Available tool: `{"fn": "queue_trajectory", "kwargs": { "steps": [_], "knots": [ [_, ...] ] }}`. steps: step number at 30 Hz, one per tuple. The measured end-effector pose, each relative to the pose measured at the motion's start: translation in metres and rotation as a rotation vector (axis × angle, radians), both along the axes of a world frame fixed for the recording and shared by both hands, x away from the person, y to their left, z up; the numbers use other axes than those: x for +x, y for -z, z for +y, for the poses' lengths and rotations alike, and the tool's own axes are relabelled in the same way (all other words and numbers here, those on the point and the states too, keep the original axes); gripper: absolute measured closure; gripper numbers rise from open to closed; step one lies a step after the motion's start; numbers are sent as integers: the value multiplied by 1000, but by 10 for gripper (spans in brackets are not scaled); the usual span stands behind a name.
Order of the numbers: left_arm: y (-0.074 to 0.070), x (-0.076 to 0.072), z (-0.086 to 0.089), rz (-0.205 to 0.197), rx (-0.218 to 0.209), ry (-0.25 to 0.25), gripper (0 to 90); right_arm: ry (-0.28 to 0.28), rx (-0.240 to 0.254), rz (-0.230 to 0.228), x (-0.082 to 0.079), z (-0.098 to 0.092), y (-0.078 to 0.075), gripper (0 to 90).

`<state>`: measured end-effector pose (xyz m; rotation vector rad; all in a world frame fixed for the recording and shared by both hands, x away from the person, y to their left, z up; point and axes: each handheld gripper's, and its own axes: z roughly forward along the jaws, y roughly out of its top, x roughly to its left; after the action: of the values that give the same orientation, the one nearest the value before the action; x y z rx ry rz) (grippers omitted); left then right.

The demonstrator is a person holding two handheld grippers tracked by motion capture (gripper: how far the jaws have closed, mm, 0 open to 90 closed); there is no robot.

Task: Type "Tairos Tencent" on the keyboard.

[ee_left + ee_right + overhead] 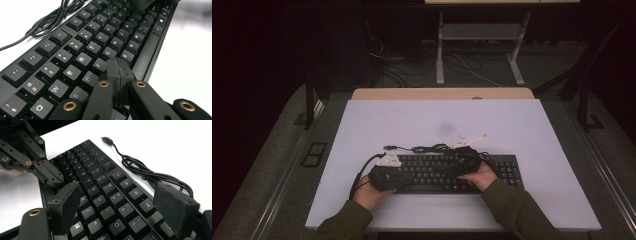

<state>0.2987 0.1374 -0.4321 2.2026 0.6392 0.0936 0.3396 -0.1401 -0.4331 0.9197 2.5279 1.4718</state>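
While both forearms come in from the near edge of the white worktop (362,120), the person's two hands rest over one black keyboard (507,167), which lies flat, lengthwise along the near half of the worktop, a little toward its right edge. The left hand (369,192) sits at the keyboard's left end and holds the left gripper (119,72) low and slanted down toward the keys, its two jaws pressed together with nothing between them; in the left gripper view the closed tips hang just over the row of keys near F, G and B, and whether they touch a key I cannot tell. The right hand (481,176) lies on the middle-right of the keyboard and carries the right gripper (123,206), tilted down over the keys with its two pads standing wide apart and nothing held between them; the U, I, J and K keys show in the gap. In the right gripper view the left gripper's closed tips (53,176) point at the keyboard's near-left part. One black cable (150,173), bundled in a loose coil with its plug free, lies on the worktop just beyond the keyboard's far edge. There are two grippers, one keyboard and one cable.
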Motion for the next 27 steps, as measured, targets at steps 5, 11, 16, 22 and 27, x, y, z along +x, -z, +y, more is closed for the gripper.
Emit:
{"fn": "queue_trajectory", "kwargs": {
  "steps": [5, 11, 16, 22, 27],
  "knots": [
    [-2, -1, 0, -9, -7, 1, 889, 1, 0, 0, 0, 0, 0, 210],
    [-4, -1, 0, -17, -15, -3, 889, 0, -1, -3, 0, 0, 0, 210],
    [-6, 1, 1, -25, -17, -8, 889, 1, -3, -3, 0, 0, 0, 210],
    [-8, 4, 2, -39, -25, -27, 889, 1, -4, -3, 0, 0, 0, 211],
    [-9, 9, 3, -54, -35, -57, 889, 0, -5, -5, 0, 1, 0, 210]
  ]
}}
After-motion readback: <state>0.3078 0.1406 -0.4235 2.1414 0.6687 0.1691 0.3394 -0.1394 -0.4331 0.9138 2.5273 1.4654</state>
